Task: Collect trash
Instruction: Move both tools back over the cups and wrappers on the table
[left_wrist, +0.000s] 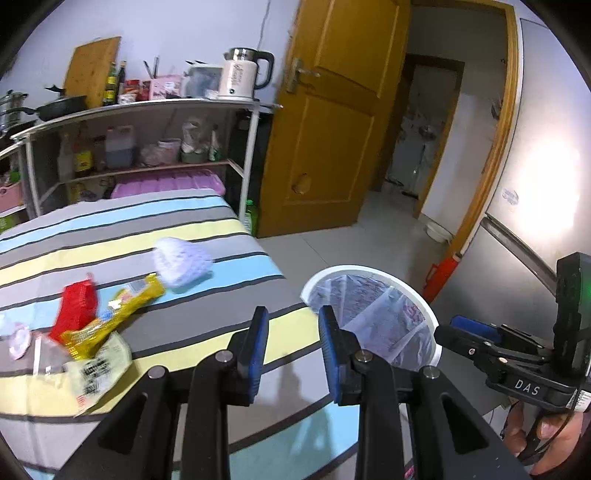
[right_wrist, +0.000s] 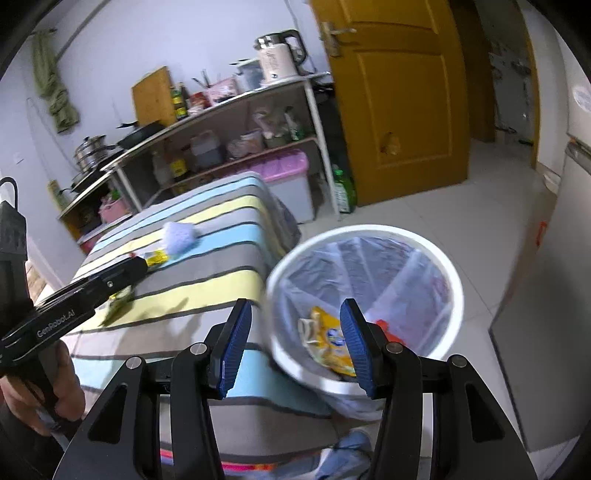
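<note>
Trash lies on the striped bed, and both of your grippers are held apart with nothing between the pads.

The red packet (left_wrist: 75, 308), yellow wrapper (left_wrist: 114, 317), pale green wrapper (left_wrist: 98, 369) and white foam net (left_wrist: 181, 264) lie near the bed's (left_wrist: 207, 221) edge. Just beside that edge stands the white bin (right_wrist: 448, 273) with a clear liner, a yellow wrapper (right_wrist: 328, 341) and something red (right_wrist: 386, 328) already inside. Your right gripper (right_wrist: 295, 343) hovers over the bin's near rim; your left gripper (left_wrist: 293, 345) hangs above the bed corner. Behind stand a shelf (left_wrist: 147, 107), a kettle (left_wrist: 242, 74) and a wooden door (left_wrist: 332, 110).
</note>
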